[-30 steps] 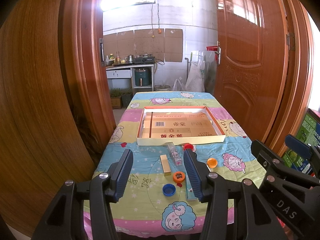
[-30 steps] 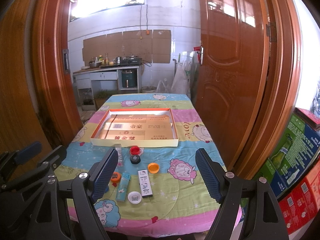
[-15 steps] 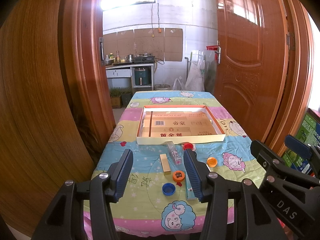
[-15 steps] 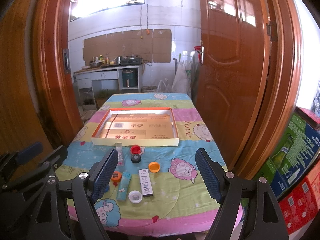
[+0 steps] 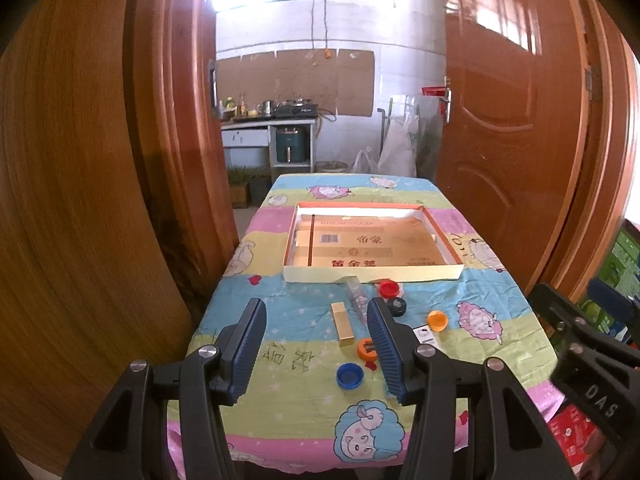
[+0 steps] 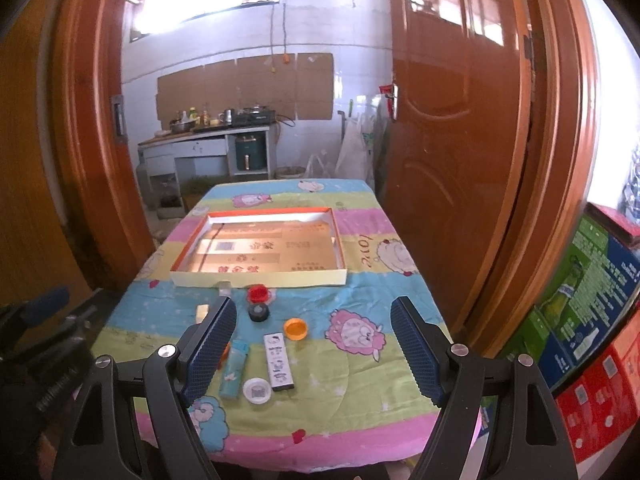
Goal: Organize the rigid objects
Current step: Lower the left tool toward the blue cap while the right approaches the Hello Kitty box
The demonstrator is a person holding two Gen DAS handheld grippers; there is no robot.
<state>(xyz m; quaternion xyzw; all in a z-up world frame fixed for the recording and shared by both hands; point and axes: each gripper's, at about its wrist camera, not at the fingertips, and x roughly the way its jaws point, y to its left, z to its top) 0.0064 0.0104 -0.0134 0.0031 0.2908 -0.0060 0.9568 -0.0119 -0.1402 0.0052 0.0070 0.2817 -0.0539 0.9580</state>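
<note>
A shallow cardboard tray [image 5: 372, 273] [image 6: 256, 278] lies mid-table. Before it lie small items: a red cap [image 5: 388, 288] [image 6: 258, 293], black cap [image 5: 397, 305] [image 6: 258, 312], orange cap [image 5: 437, 320] [image 6: 296, 328], blue cap [image 5: 349, 375], an orange disc [image 5: 366, 349], a gold box [image 5: 343, 323], a clear tube [image 5: 356, 298], a teal lighter [image 6: 234, 369], a white-black stick [image 6: 278, 361] and a white lid [image 6: 257, 390]. My left gripper [image 5: 316, 350] and right gripper [image 6: 313, 352] are open and empty, held above the table's near end.
The table wears a colourful cartoon cloth [image 5: 304, 392]. Wooden doors [image 5: 508, 120] flank it on both sides. Stacked cartons [image 6: 592, 320] stand at the right. A kitchen counter [image 5: 268, 128] lies beyond the far end.
Both views have shifted slightly; the table and items sit marginally nearer and lower. Both grippers stay open. No item has moved.
</note>
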